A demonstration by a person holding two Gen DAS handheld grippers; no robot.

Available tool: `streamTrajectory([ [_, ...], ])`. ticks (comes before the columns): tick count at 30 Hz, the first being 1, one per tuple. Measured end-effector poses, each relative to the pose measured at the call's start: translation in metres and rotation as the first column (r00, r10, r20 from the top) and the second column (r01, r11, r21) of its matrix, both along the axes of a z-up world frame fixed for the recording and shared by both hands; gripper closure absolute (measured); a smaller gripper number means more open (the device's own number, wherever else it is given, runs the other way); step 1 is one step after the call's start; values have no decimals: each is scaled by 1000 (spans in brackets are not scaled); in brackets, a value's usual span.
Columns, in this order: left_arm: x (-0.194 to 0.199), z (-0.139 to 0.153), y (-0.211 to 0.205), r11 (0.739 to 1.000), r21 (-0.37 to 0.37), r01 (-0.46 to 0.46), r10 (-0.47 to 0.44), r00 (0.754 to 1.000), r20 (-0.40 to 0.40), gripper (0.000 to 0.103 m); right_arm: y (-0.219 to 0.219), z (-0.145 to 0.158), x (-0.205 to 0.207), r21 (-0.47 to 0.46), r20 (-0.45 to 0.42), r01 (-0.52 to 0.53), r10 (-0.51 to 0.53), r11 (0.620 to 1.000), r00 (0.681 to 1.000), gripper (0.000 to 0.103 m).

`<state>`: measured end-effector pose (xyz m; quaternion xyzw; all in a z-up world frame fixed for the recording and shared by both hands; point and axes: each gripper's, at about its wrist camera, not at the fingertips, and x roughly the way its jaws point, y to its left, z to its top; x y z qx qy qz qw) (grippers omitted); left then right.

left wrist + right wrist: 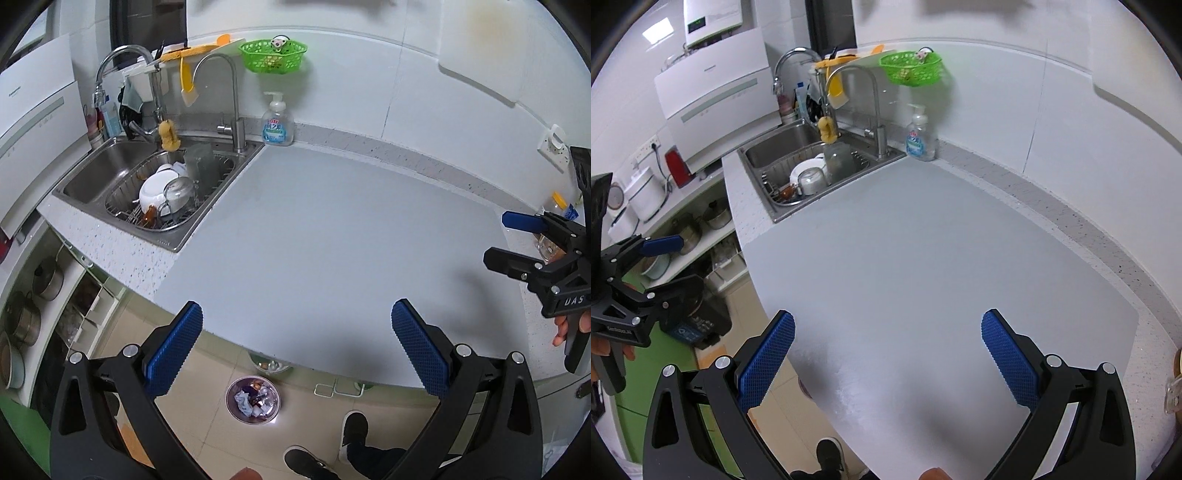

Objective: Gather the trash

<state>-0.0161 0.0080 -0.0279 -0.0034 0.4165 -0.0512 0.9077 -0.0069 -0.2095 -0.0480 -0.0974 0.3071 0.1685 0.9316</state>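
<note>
On the tiled floor below the counter edge stands a round bin (253, 400), holding crumpled white paper and dark wrappers. Its mouth faces upward, axis vertical. Steel sink basket (122, 206): white bowls, glass jar. Green wall basket (273, 55): small toy. Left gripper (295, 347) and right gripper (888, 350) both spread wide, empty. Right gripper body reads "DAS".
</note>
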Motion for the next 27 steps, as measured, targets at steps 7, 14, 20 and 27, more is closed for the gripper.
streamTrajectory([
  [7, 2, 4, -3, 1000, -2, -3, 3, 1000, 11, 3, -4, 6, -1, -3, 15, 0, 0, 1000, 1000, 6],
  [14, 3, 6, -1, 1000, -2, -5, 5, 1000, 15, 3, -6, 8, -1, 1, 17, 4, -4, 1000, 1000, 6],
  [20, 4, 6, -2, 1000, -1, -6, 6, 1000, 12, 3, -5, 7, 0, 1, 10, 7, -7, 1000, 1000, 6],
  [27, 7, 4, -2, 1000, 0, -9, 9, 1000, 4, 3, -3, 7, 3, -4, 4, 7, -7, 1000, 1000, 6],
])
